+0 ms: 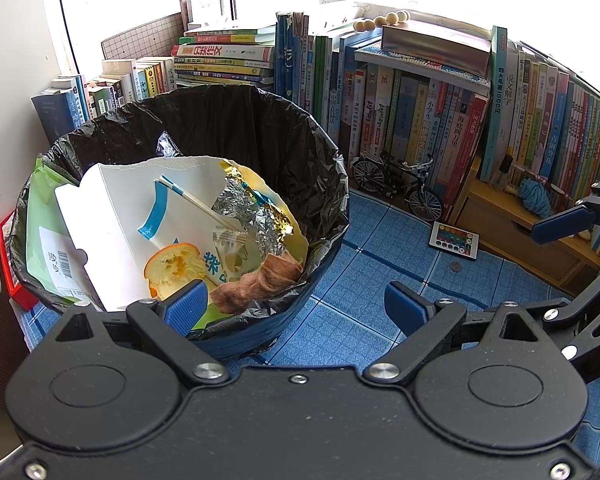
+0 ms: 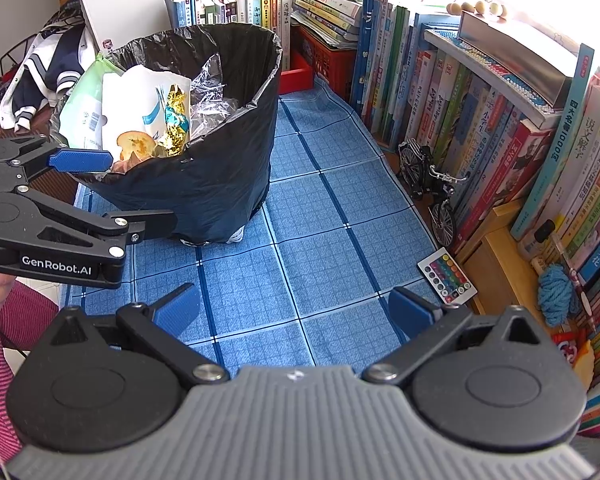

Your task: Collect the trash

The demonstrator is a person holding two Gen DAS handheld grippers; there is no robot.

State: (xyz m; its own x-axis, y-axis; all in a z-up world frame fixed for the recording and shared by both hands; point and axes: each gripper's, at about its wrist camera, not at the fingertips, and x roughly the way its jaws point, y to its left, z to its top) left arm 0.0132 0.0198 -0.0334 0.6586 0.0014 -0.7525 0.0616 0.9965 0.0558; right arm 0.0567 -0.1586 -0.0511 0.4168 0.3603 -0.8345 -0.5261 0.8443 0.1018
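A bin with a black liner (image 1: 260, 128) (image 2: 204, 184) stands on the blue checked mat. Inside lie white cardboard (image 1: 112, 216), a green packet (image 1: 40, 216), crumpled foil (image 1: 244, 208), a bread slice (image 1: 172, 268) and a brown crumpled piece (image 1: 256, 284). My left gripper (image 1: 296, 306) (image 2: 140, 190) is open at the bin's near rim, its left finger over the trash, holding nothing. My right gripper (image 2: 294, 312) hangs open over the bare mat to the right of the bin, also holding nothing. One of its blue fingers (image 1: 560, 226) shows at the right edge of the left wrist view.
Rows of books (image 1: 440, 120) (image 2: 460, 100) line the back and right. A model bicycle (image 1: 400, 180) (image 2: 432, 188), a remote control (image 1: 454, 240) (image 2: 446, 276), a coin (image 1: 455, 266) and blue yarn (image 2: 556, 296) lie by the shelf. A red crate (image 2: 300, 76) sits behind the bin. A person's striped sleeve (image 2: 4, 344) is at lower left.
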